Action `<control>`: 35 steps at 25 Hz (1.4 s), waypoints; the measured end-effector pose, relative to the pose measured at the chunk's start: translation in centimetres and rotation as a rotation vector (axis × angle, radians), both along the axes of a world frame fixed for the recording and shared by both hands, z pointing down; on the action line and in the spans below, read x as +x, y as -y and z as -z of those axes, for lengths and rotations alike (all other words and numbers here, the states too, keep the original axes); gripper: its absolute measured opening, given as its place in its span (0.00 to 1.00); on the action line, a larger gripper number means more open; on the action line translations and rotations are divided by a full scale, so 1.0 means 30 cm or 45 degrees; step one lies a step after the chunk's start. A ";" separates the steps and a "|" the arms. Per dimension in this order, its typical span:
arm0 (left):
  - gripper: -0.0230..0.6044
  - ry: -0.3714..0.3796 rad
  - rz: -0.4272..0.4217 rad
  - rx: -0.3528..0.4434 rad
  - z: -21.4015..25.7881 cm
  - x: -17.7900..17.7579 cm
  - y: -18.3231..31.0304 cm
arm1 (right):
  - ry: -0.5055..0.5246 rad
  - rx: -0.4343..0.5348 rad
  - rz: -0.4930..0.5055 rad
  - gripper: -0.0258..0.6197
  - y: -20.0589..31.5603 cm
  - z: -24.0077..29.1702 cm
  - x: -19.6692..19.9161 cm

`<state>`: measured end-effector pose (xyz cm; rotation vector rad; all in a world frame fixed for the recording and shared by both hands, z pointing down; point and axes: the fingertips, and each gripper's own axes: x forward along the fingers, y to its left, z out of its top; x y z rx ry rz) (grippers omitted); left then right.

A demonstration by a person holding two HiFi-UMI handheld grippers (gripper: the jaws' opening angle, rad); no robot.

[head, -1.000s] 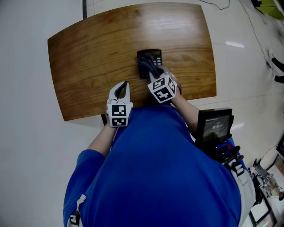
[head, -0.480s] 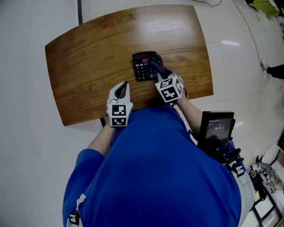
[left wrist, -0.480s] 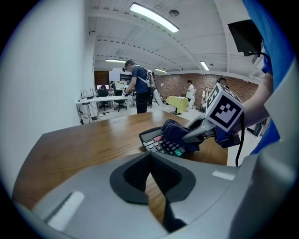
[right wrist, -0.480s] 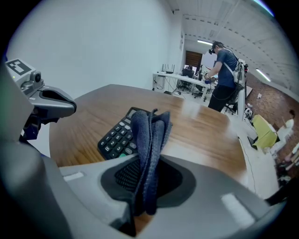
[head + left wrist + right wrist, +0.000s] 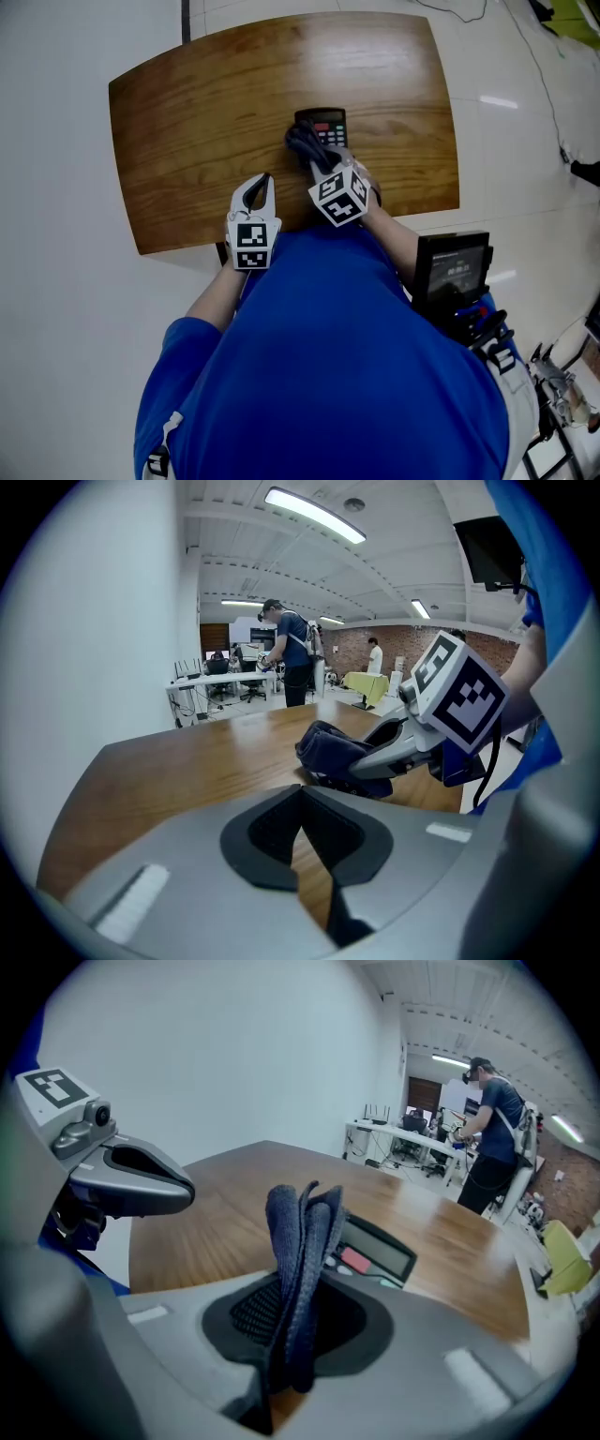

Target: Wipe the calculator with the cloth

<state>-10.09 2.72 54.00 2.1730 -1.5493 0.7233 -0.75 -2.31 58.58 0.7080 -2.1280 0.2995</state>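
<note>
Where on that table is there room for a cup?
The brown wooden table is bare left of the black calculator, behind it and to its right. Crowded: the near middle, where the right gripper holds the dark blue cloth.

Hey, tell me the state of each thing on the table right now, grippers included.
Calculator: flat, keys up, partly under the cloth.
Cloth: bunched, clamped in the right gripper, on the calculator.
Right gripper: shut on the cloth.
Left gripper: shut, empty, at the table's near edge.
</note>
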 end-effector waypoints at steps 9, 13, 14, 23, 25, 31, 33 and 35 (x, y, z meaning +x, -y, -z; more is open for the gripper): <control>0.05 0.031 0.014 -0.023 0.022 -0.029 -0.048 | 0.008 -0.052 0.070 0.15 -0.063 -0.027 -0.069; 0.05 0.028 -0.014 -0.039 0.008 -0.017 -0.036 | 0.000 -0.057 0.036 0.15 -0.045 -0.035 -0.041; 0.05 0.026 -0.023 -0.042 0.003 -0.011 -0.032 | -0.003 -0.059 0.024 0.15 -0.041 -0.039 -0.030; 0.05 -0.015 -0.094 -0.065 -0.042 0.047 0.005 | -0.042 -0.079 -0.140 0.15 0.007 -0.070 0.109; 0.05 -0.024 -0.104 -0.069 -0.051 0.054 0.011 | -0.057 -0.083 -0.184 0.15 0.018 -0.076 0.149; 0.05 -0.041 -0.118 -0.073 -0.068 0.068 0.018 | -0.104 -0.092 -0.251 0.15 0.027 -0.099 0.232; 0.05 -0.038 -0.112 -0.070 -0.068 0.066 0.017 | -0.106 -0.089 -0.241 0.15 0.023 -0.096 0.228; 0.05 -0.032 -0.101 -0.067 -0.066 0.059 0.015 | -0.087 -0.080 -0.208 0.15 0.016 -0.084 0.199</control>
